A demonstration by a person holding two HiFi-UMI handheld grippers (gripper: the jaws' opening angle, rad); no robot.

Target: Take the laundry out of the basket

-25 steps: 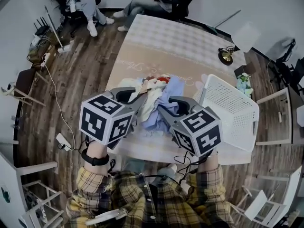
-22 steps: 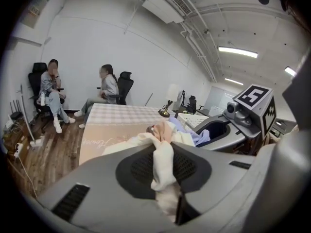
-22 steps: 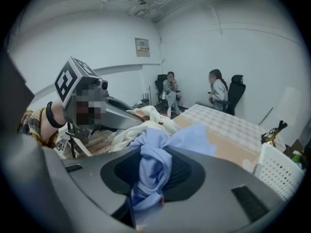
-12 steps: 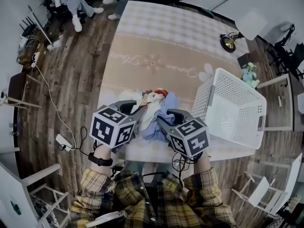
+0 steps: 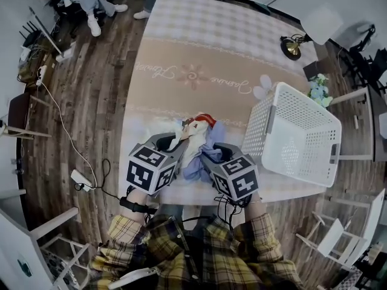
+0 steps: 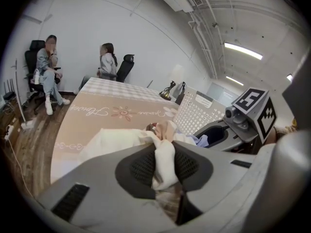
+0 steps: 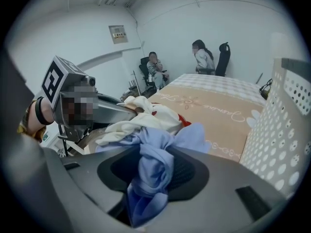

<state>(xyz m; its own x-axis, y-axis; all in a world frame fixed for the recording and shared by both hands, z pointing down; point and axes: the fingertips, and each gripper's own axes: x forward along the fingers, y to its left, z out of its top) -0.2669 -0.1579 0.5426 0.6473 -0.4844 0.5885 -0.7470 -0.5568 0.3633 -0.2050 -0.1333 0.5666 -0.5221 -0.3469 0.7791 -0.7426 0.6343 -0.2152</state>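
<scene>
A bundle of laundry (image 5: 198, 136), cream, light blue and red, rests on the near part of the table (image 5: 199, 47). My left gripper (image 5: 177, 145) pinches a cream cloth (image 6: 163, 152) between its pads; its jaws have just been opening a little. My right gripper (image 5: 208, 154) has a bunched light blue garment (image 7: 154, 154) between its pads, and its jaws have just been opening too. The cream cloth (image 7: 141, 113) and a red piece (image 7: 183, 120) lie beyond the blue one. The white perforated basket (image 5: 299, 135) lies tipped on the table, to the right of the bundle.
The basket's wall (image 7: 282, 125) stands close on my right gripper's right side. A small brass lamp (image 5: 290, 47) sits at the table's far right corner. People sit on chairs beyond the far end (image 6: 48, 67). A cable and power strip (image 5: 78, 177) lie on the wooden floor, left.
Both grippers have sunk toward the table with the laundry bundle between them, and the bundle now rests on the cloth-covered top near the front edge.
</scene>
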